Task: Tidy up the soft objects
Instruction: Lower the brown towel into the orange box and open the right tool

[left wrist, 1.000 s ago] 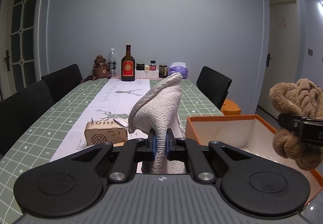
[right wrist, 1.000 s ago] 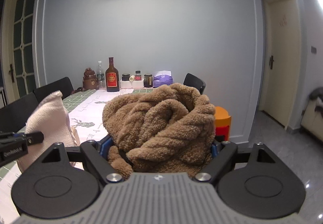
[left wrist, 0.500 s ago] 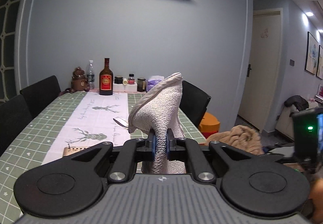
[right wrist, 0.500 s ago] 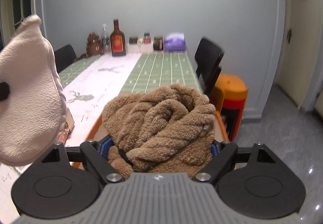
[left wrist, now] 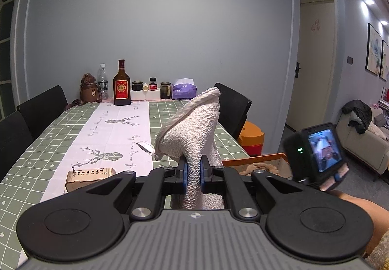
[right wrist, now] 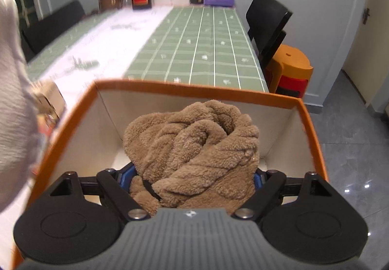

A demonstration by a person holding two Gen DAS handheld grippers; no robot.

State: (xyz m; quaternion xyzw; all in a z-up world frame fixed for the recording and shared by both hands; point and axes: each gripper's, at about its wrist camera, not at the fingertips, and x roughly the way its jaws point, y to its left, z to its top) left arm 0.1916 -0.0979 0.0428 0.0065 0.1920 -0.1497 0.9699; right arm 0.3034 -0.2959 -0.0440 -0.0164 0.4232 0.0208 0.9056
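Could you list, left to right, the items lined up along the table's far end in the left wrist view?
Bear-shaped bottle → clear water bottle → brown liquor bottle → dark-lidded jar → red-labelled small bottle → dark glass jar → purple tissue pack.

From my right wrist feed, the brown fleece bundle (right wrist: 194,148) hides the box floor beneath it and most of both blue fingers (right wrist: 126,176). At nine o'clock the pale cloth (right wrist: 14,112) is blurred and cut off by the frame edge. On my left feed, the orange box (left wrist: 252,161) at three o'clock shows only a rim strip, and the bottle labels (left wrist: 120,87) are too small to read.
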